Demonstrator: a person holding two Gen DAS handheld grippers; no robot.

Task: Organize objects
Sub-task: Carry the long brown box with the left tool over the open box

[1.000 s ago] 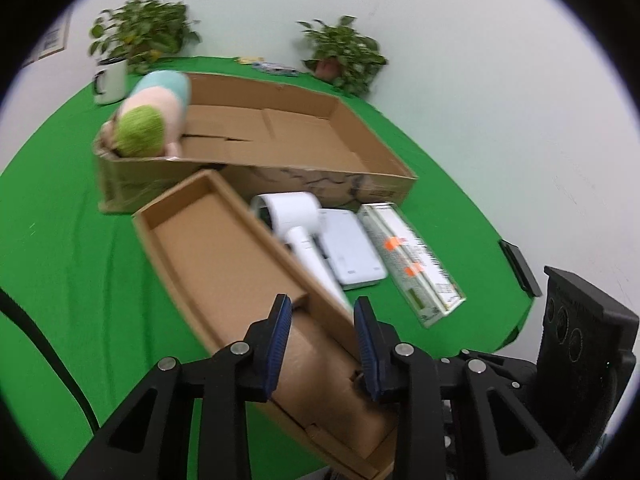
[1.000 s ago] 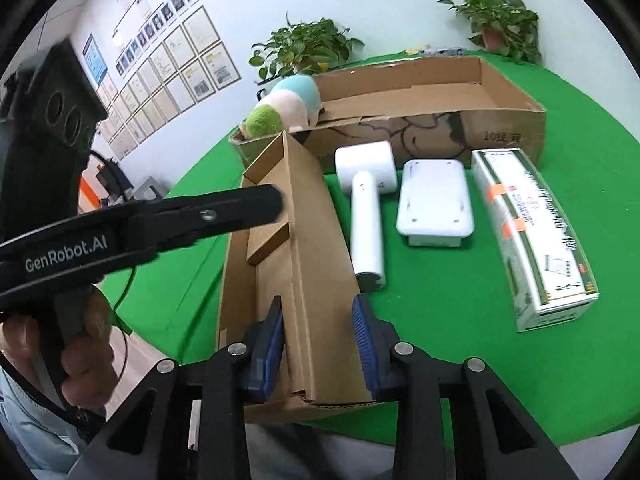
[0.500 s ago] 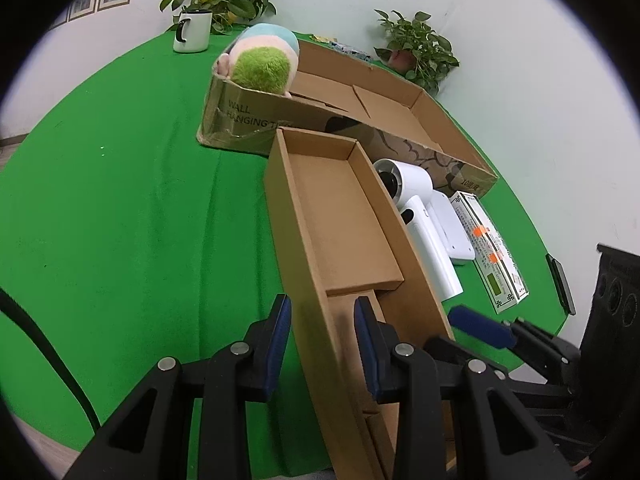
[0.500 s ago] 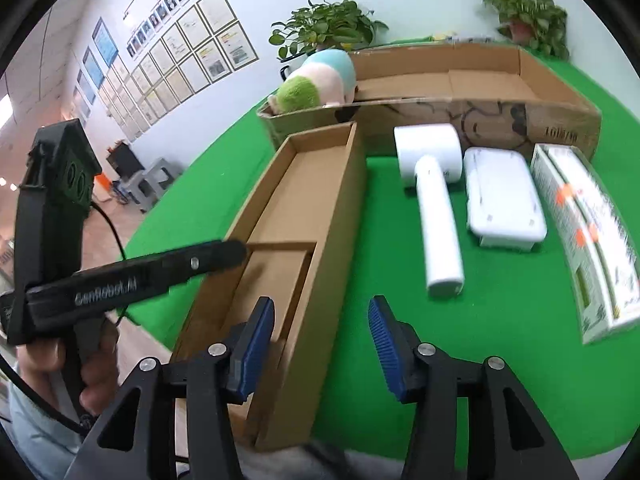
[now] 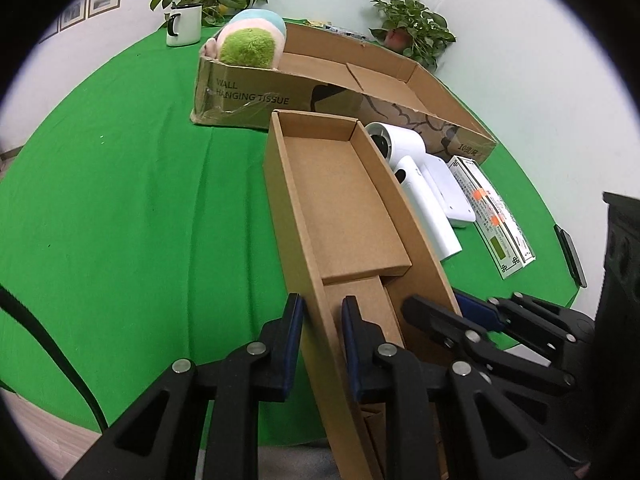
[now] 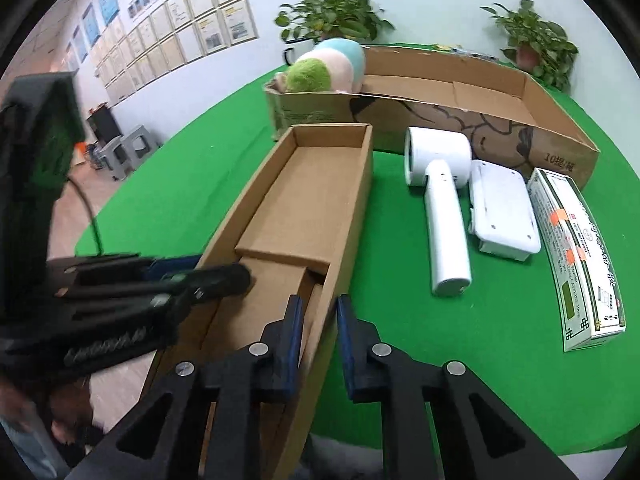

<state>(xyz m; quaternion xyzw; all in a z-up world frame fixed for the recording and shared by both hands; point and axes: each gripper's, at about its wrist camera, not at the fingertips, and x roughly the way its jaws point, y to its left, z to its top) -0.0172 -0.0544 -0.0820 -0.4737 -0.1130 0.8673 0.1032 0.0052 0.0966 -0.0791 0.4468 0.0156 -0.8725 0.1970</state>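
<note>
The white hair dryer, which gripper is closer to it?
Right. The right gripper straddles the narrow box's wall facing the hair dryer; the left gripper straddles the far wall.

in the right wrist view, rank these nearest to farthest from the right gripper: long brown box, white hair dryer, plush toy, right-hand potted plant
1. long brown box: its right wall sits between the fingers of the right gripper.
2. white hair dryer: on the cloth, right of the box.
3. plush toy: in the big carton's far left end.
4. potted plant: back right, by the wall.
</note>
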